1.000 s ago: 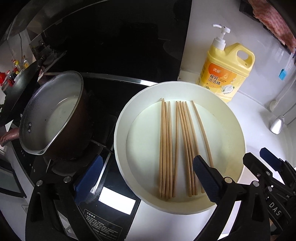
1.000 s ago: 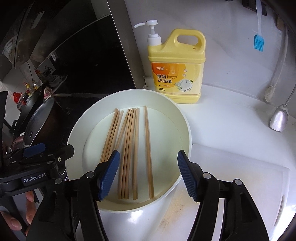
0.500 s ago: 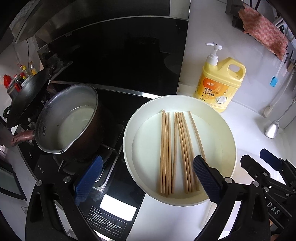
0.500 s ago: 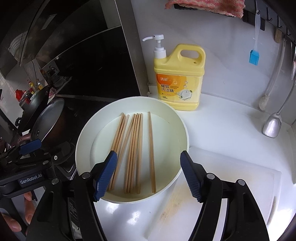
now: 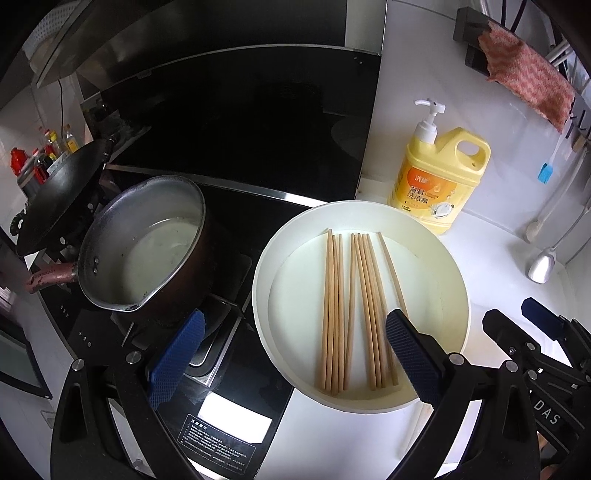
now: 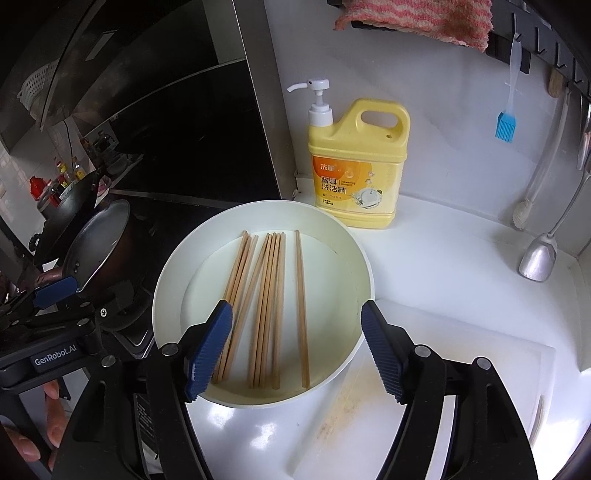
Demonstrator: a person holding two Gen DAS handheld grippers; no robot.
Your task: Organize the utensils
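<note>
Several wooden chopsticks (image 5: 354, 310) lie side by side in a white round basin (image 5: 448, 266) on the counter; they also show in the right wrist view (image 6: 267, 306), in the same basin (image 6: 354, 258). My left gripper (image 5: 291, 356) is open and empty, above the basin's near left rim and the stove edge. My right gripper (image 6: 297, 349) is open and empty, held above the near ends of the chopsticks. Neither gripper touches anything.
A metal saucepan (image 5: 144, 240) sits on the black stove (image 5: 236, 206) left of the basin. A yellow dish-soap bottle (image 6: 356, 166) stands behind it. A white cutting board (image 6: 443, 387) lies at the right. A ladle (image 6: 539, 254), blue brush (image 6: 506, 125) and pink cloth (image 6: 417, 18) hang on the wall.
Both grippers have pulled back and up from the basin, so it looks smaller and more of the wall shows. The chopsticks have not moved. Both grippers stay open.
</note>
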